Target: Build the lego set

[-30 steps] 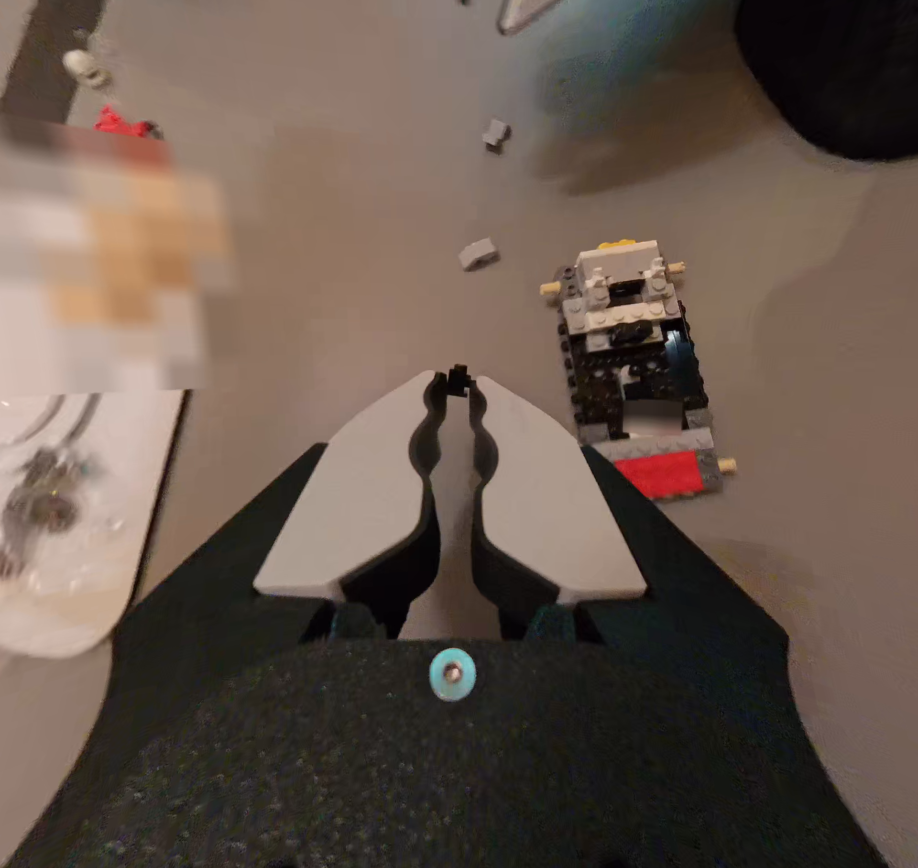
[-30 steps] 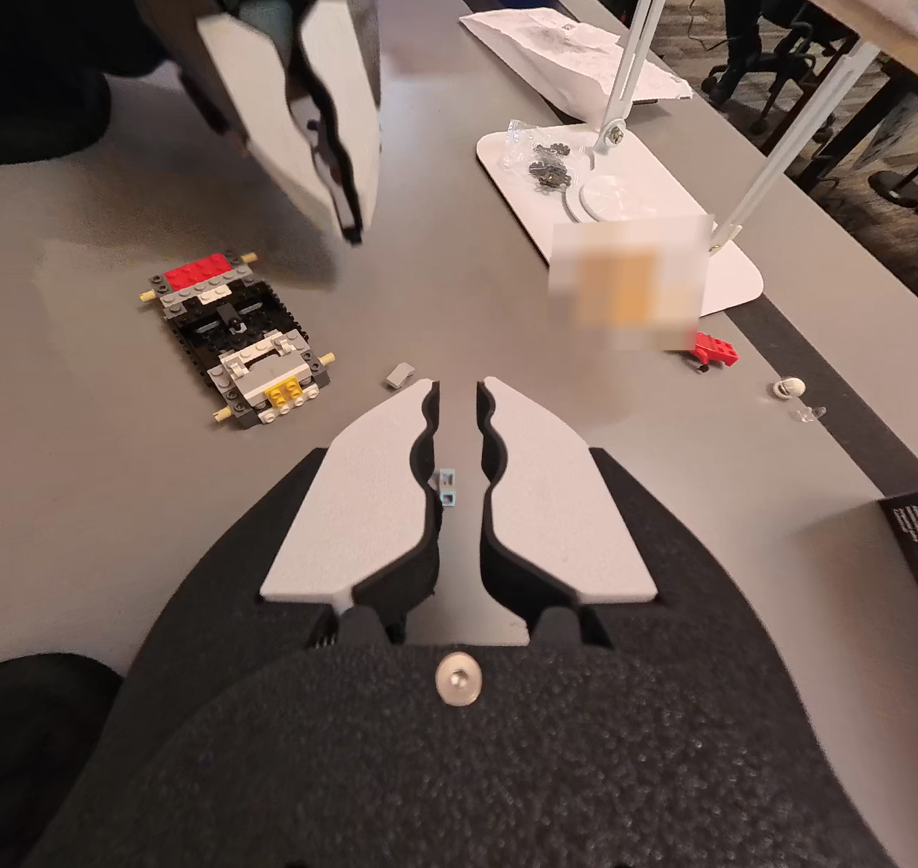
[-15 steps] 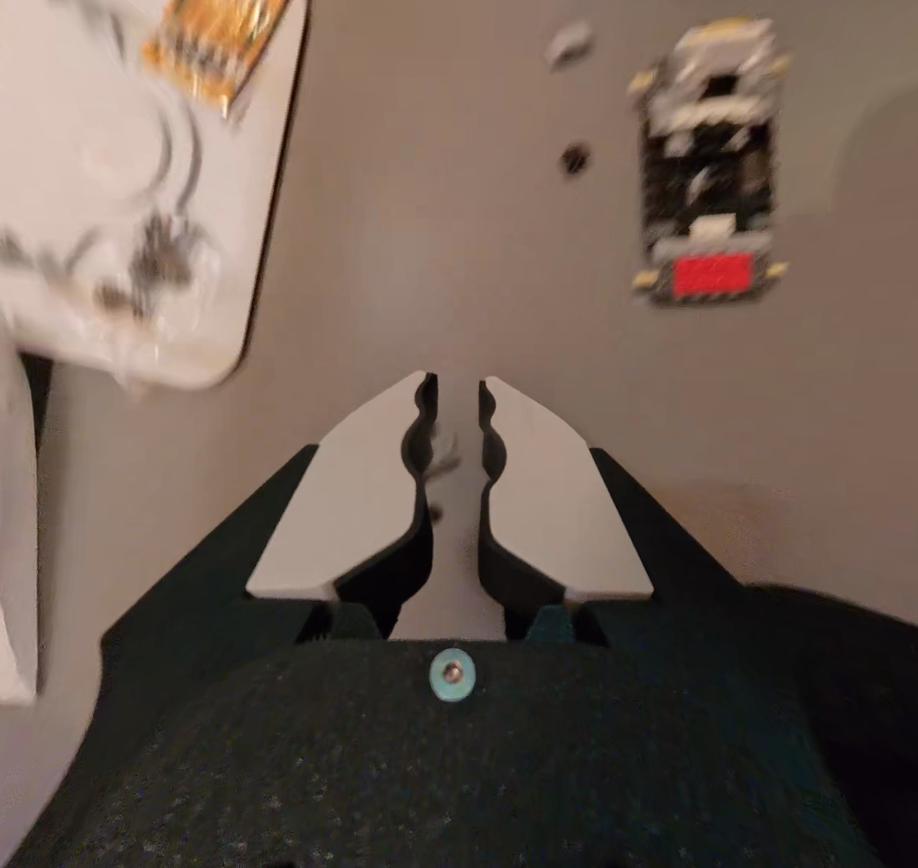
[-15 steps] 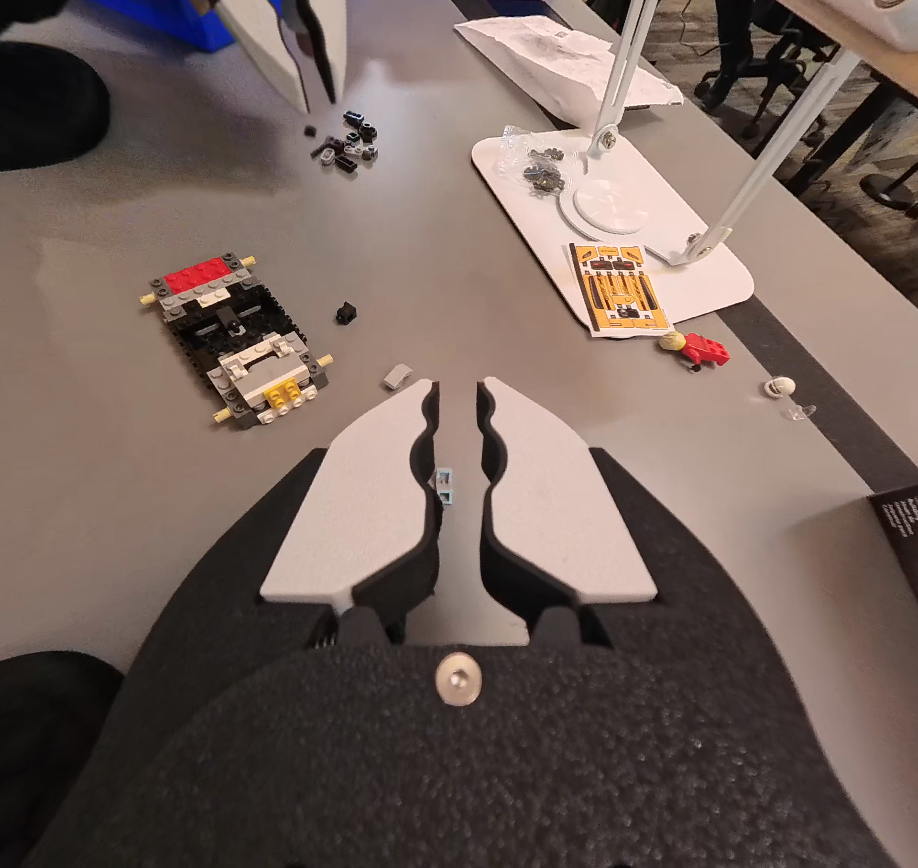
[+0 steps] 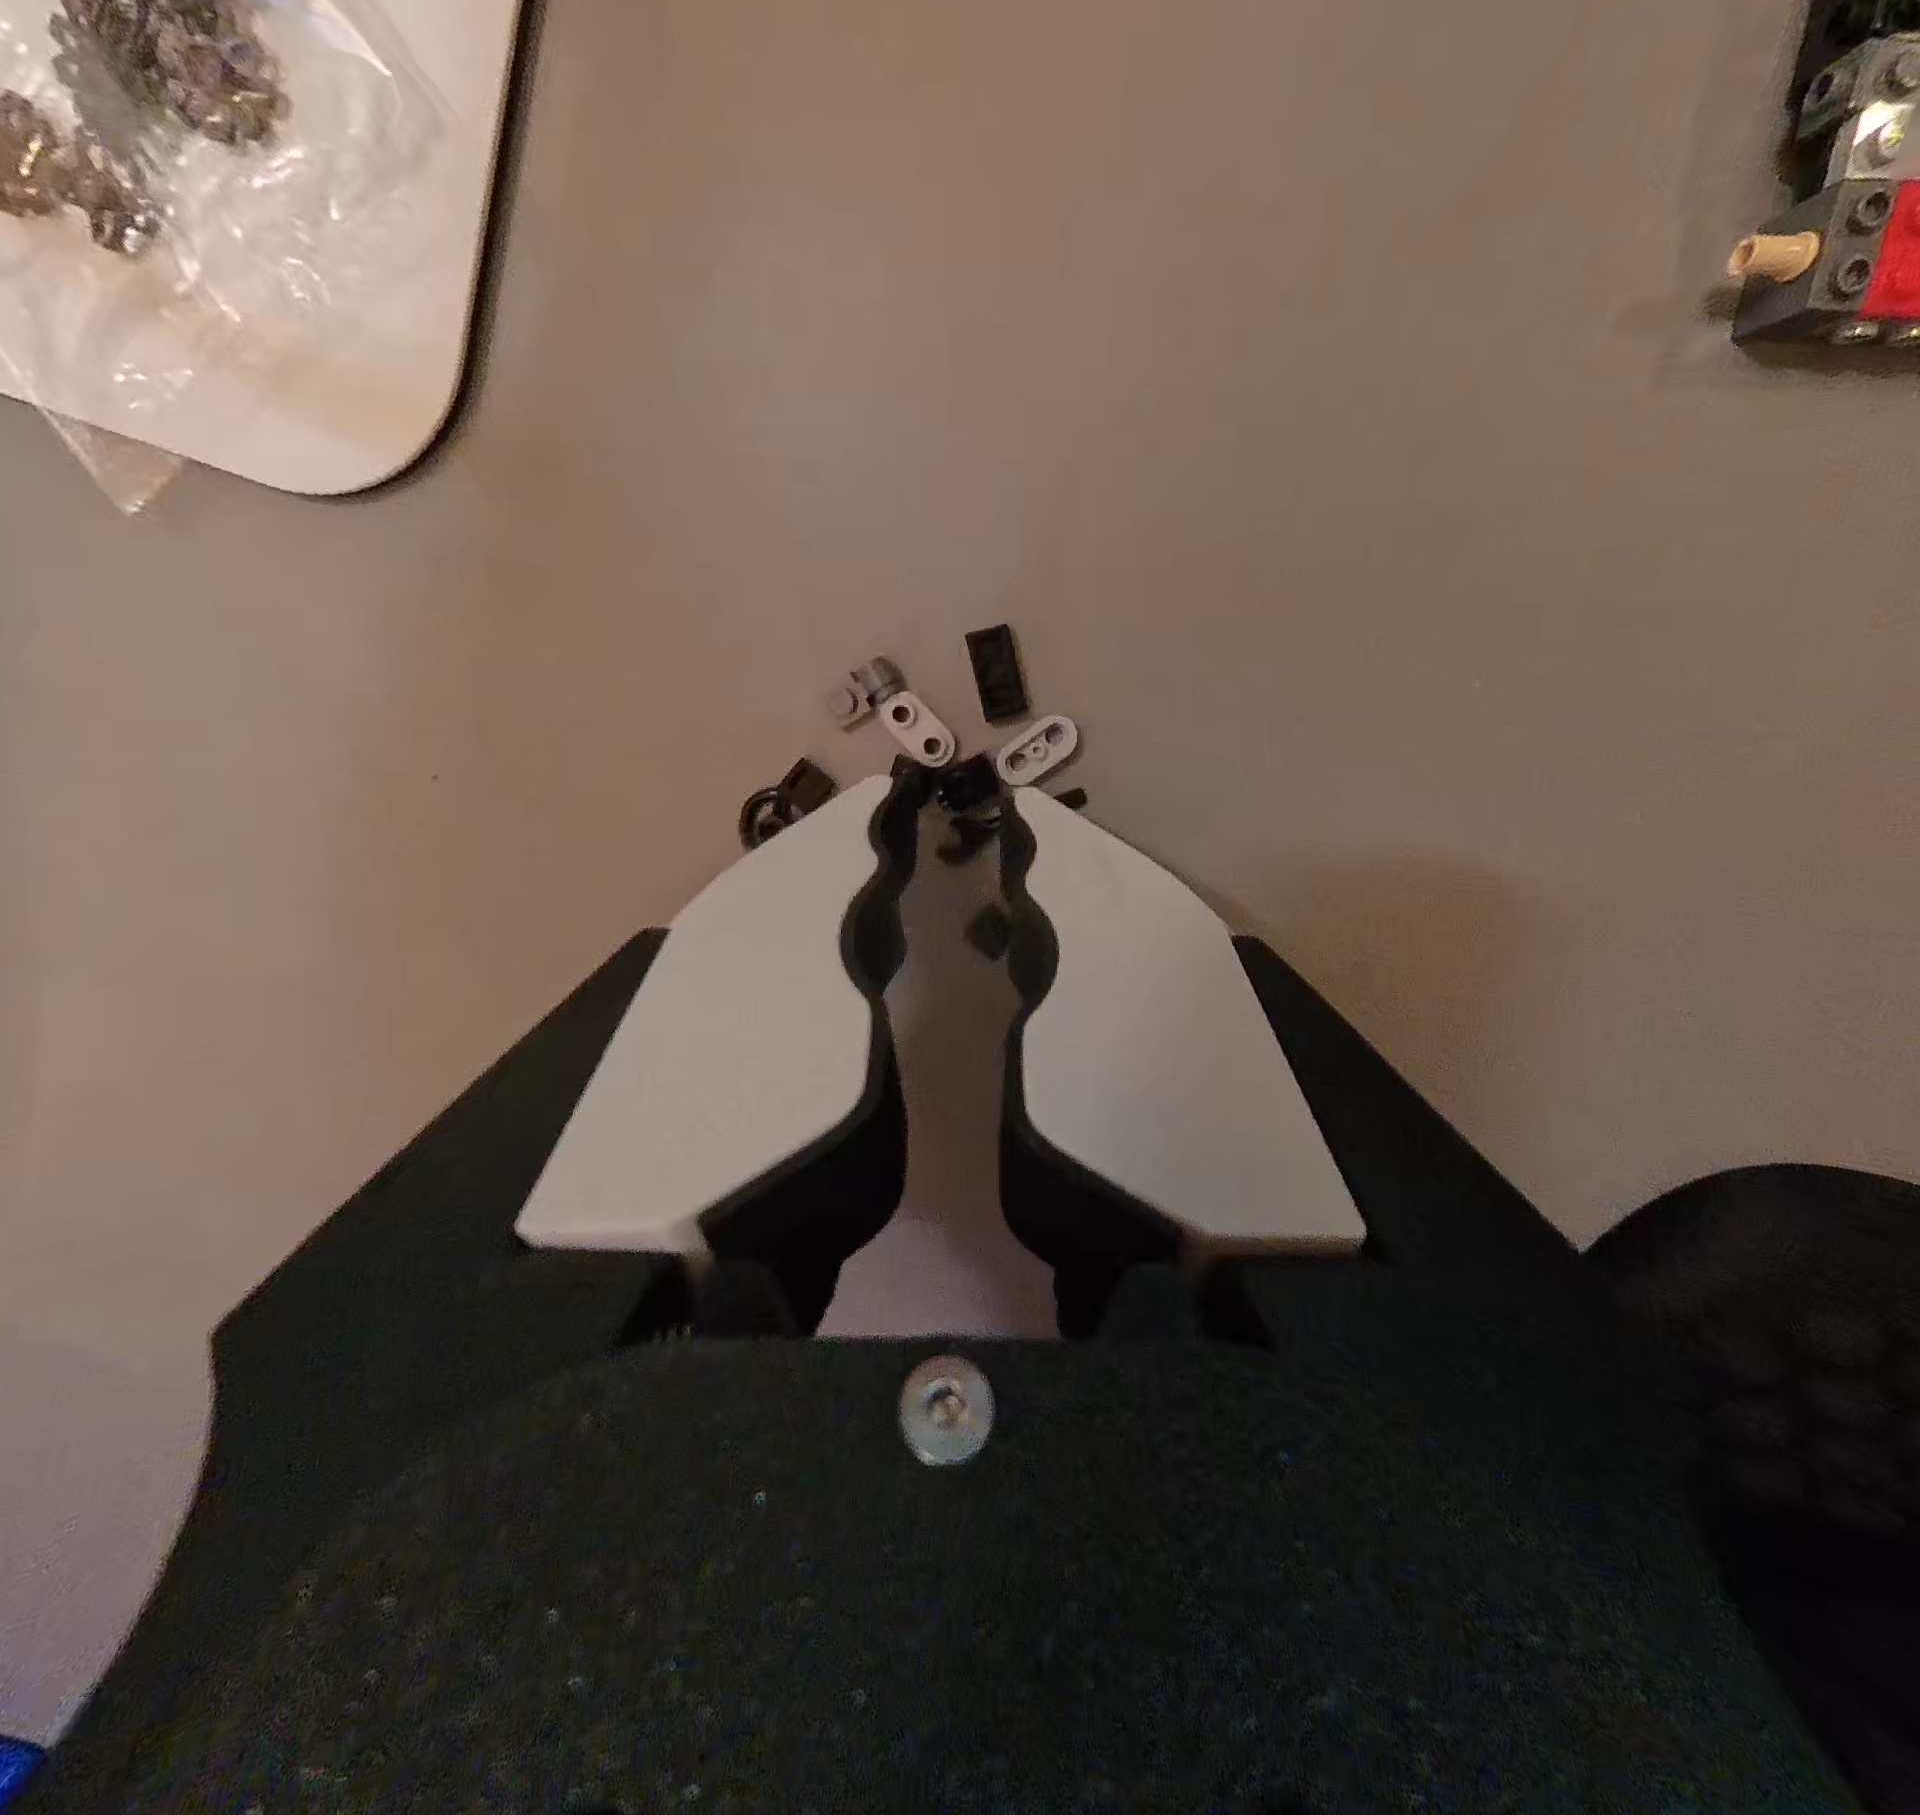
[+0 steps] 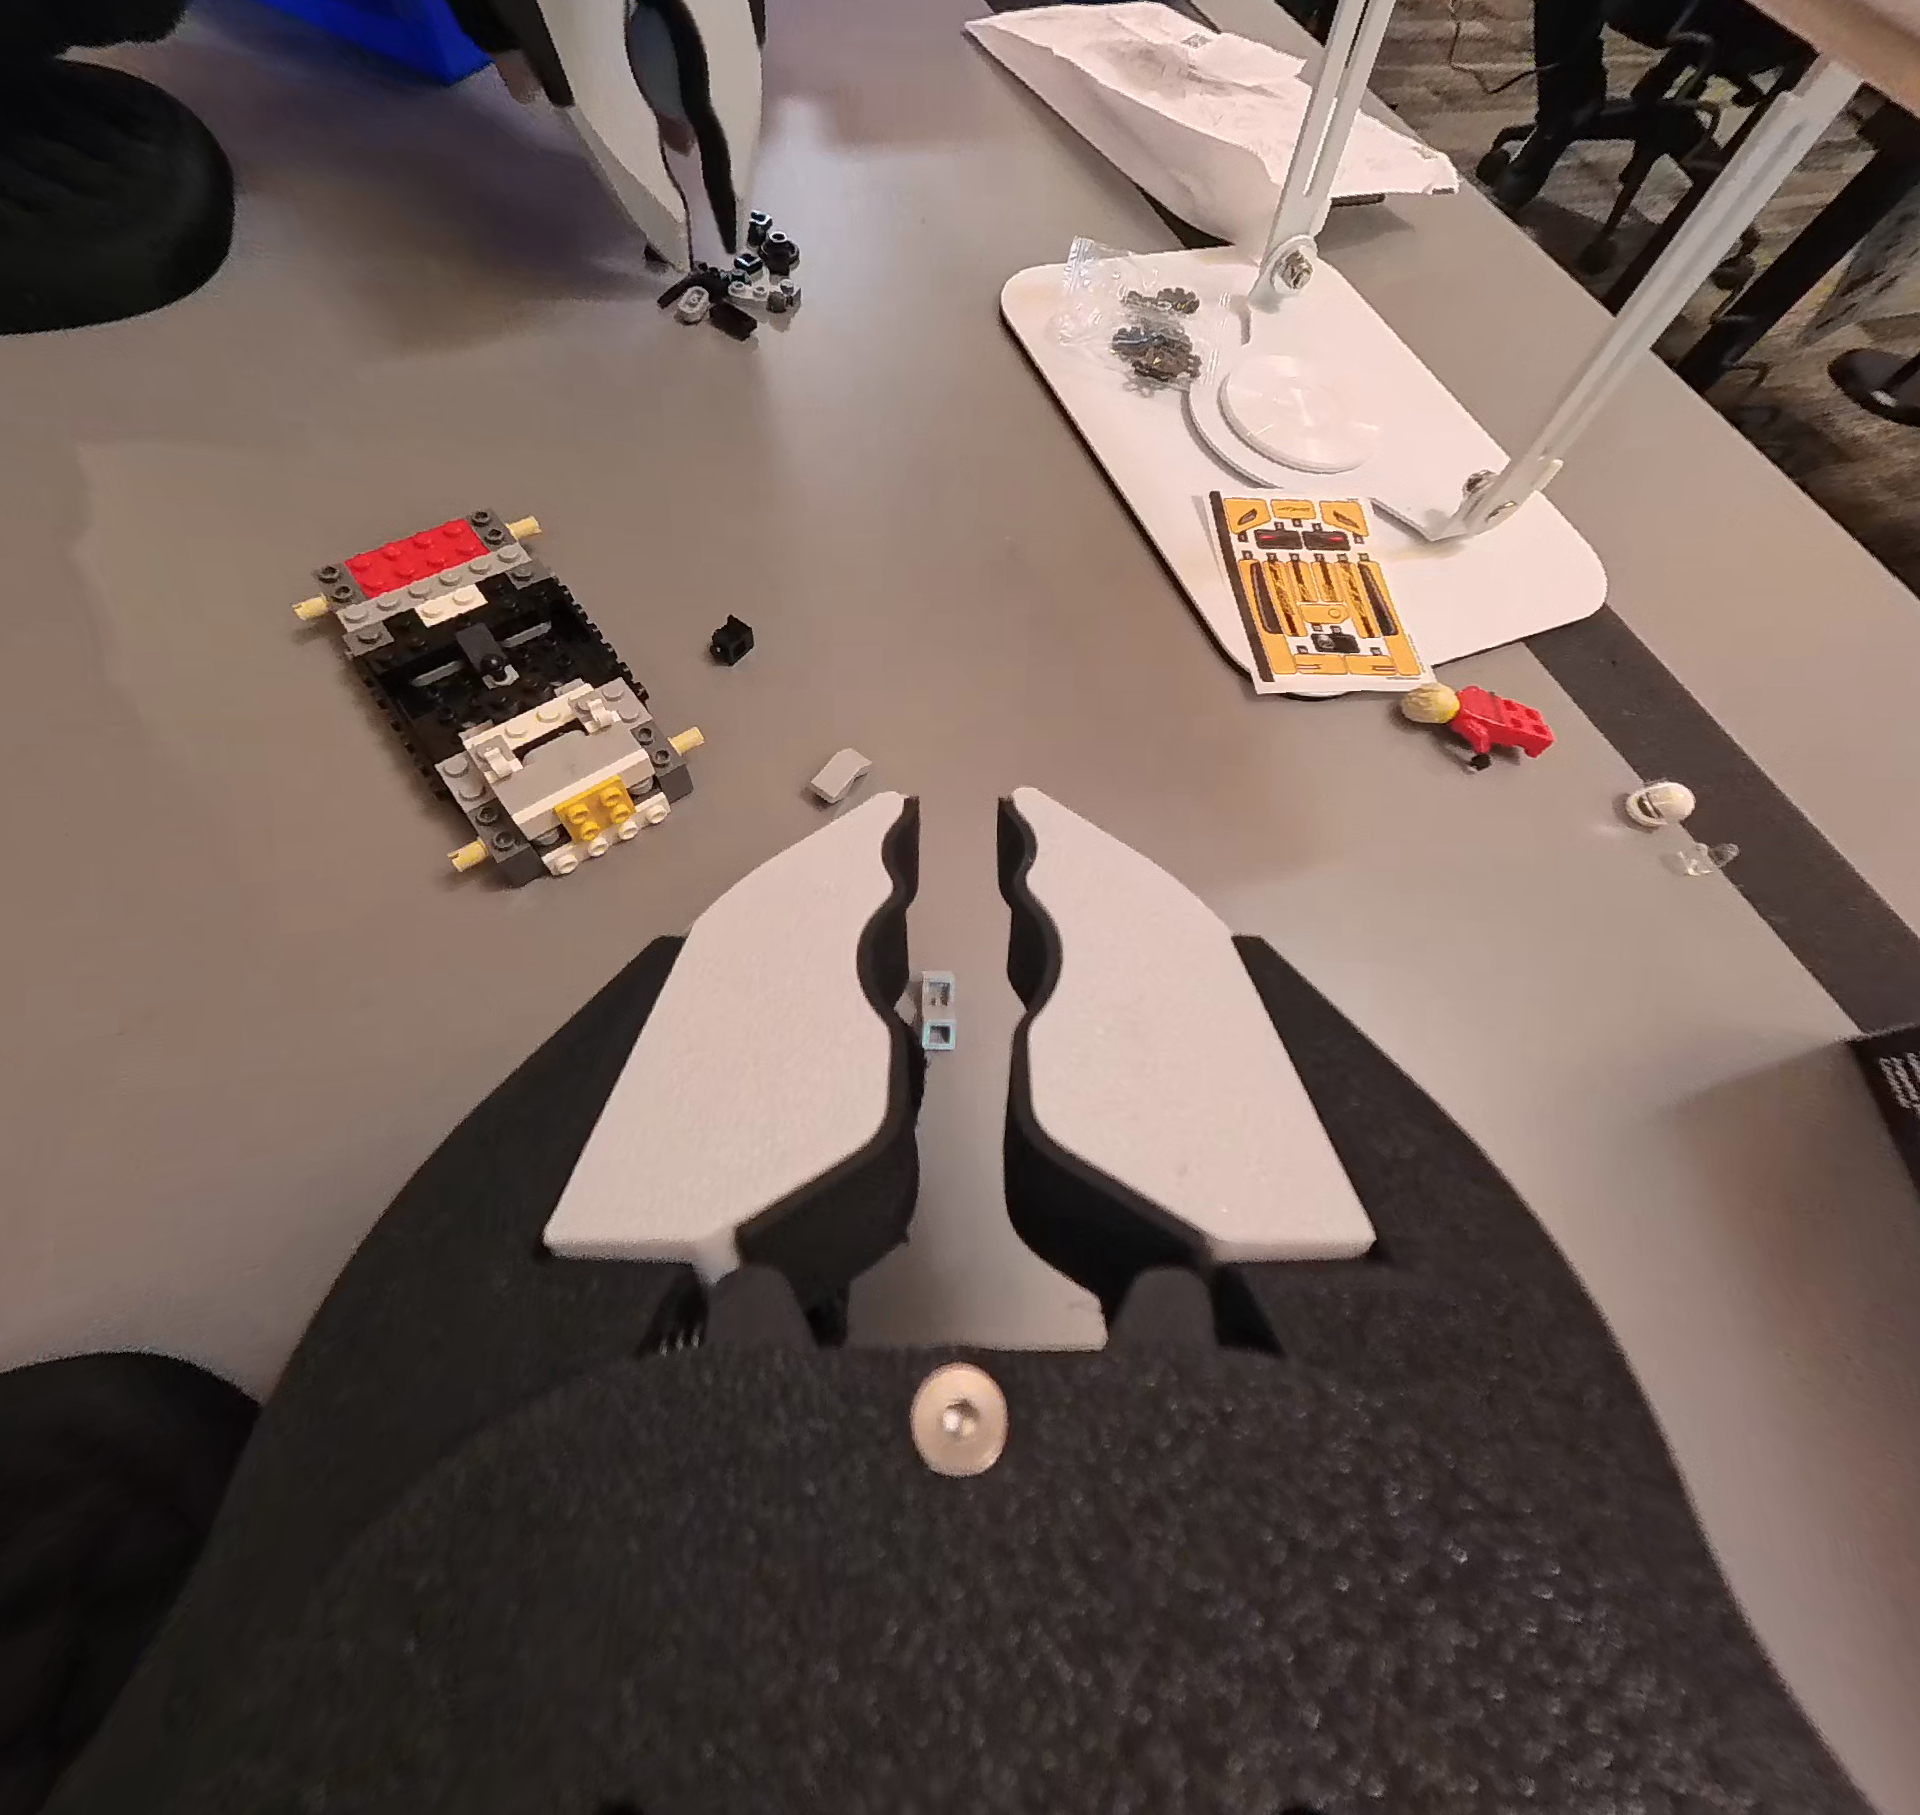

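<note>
The part-built lego car [image 6: 488, 695], black with a red end and a yellow-and-white end, lies on the grey table; its corner shows in the left wrist view [image 5: 1860, 155]. My left gripper [image 5: 954, 797] is open, its tips down in a pile of small black and grey pieces [image 5: 935, 726], either side of a small black piece [image 5: 966, 791]. The right wrist view shows it [image 6: 701, 243] over that pile [image 6: 738, 285]. My right gripper [image 6: 958, 809] is open and low over the table, with a small light-blue piece [image 6: 938, 1017] between its fingers.
A loose black piece [image 6: 731, 640] and a grey slope piece [image 6: 840, 776] lie right of the car. A white lamp base [image 6: 1455, 539] holds a bag of parts [image 6: 1143, 331] and a sticker sheet [image 6: 1320, 581]. A red piece [image 6: 1496, 721] and a white helmet [image 6: 1659, 804] lie beyond. Some 25 cm of space lies between my two pairs of fingers. It is some 25 cm from my right tips to the white helmet [image 6: 1659, 804].
My left gripper opened, left its small black piece beside the car, and moved away to the far pile, lowering onto it. My right gripper has not moved.
</note>
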{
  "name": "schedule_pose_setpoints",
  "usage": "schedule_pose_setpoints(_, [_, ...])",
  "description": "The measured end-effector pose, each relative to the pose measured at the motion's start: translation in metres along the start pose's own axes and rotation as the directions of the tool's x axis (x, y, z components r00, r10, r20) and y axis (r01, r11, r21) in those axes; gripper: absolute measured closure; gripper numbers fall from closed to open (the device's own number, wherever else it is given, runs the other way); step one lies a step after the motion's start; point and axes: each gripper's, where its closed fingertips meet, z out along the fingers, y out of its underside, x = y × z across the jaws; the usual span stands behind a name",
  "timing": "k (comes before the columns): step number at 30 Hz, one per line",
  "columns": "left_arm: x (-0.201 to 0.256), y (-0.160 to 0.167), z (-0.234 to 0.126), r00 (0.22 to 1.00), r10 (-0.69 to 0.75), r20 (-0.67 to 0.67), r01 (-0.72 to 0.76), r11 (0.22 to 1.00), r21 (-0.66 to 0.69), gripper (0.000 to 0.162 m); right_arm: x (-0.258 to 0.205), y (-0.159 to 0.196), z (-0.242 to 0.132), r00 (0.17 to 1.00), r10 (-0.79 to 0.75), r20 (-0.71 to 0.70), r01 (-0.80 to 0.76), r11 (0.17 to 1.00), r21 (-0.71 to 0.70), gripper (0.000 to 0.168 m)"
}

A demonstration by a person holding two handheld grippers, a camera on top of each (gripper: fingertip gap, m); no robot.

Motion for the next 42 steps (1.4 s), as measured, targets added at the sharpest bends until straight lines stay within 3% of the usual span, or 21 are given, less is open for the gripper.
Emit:
schedule_pose_setpoints(13, [-0.002,-0.007,-0.003,0.998,0.054,0.030,-0.056,0.997,0.048,0.153,0.000,0.000,0.000,1.000,-0.001,-0.002,0.001,1.000,-0.001,0.155])
schedule_pose_setpoints(15, [0.002,-0.018,-0.012,0.997,0.073,0.034,-0.076,0.992,0.105,0.153,0.000,-0.001,-0.001,1.000,0.000,-0.003,0.000,1.000,0.002,0.155])
schedule_pose_setpoints(18, [0.032,-0.060,-0.016,0.986,0.167,-0.015,-0.158,0.955,0.252,0.153,0.000,0.001,0.001,1.000,0.003,0.003,-0.003,1.000,-0.002,0.155])
schedule_pose_setpoints(22, [0.076,-0.102,0.012,0.953,0.298,-0.055,-0.270,0.918,0.289,0.153,-0.002,0.001,0.002,1.000,-0.002,0.007,0.002,1.000,-0.009,0.155])
schedule_pose_setpoints(27, [0.093,-0.112,0.038,0.943,0.324,-0.072,-0.295,0.918,0.264,0.151,-0.001,-0.001,0.000,1.000,-0.005,0.002,0.005,1.000,-0.002,0.155])
schedule_pose_setpoints(30, [0.089,-0.108,0.035,0.950,0.306,-0.065,-0.281,0.926,0.250,0.136,-0.002,0.000,0.000,1.000,-0.007,0.002,0.007,1.000,-0.007,0.155])
schedule_pose_setpoints(33, [0.065,-0.097,0.011,0.979,0.202,-0.003,-0.194,0.942,0.274,0.133,0.000,-0.001,-0.001,1.000,-0.008,-0.008,0.008,1.000,-0.007,0.155])
schedule_pose_setpoints(36, [0.030,-0.072,-0.010,0.992,-0.041,0.117,0.000,0.944,0.329,0.124,0.003,-0.002,-0.003,1.000,0.003,-0.011,-0.003,1.000,0.006,0.155])
schedule_pose_setpoints(39, [0.005,-0.042,-0.014,0.923,-0.283,0.260,0.158,0.896,0.416,0.104,0.003,0.000,-0.003,1.000,0.018,-0.003,-0.018,1.000,0.012,0.155])
schedule_pose_setpoints(42, [0.005,-0.024,-0.006,0.871,-0.373,0.318,0.210,0.870,0.446,0.097,0.001,0.001,0.000,1.000,0.021,0.007,-0.021,1.000,0.009,0.155])
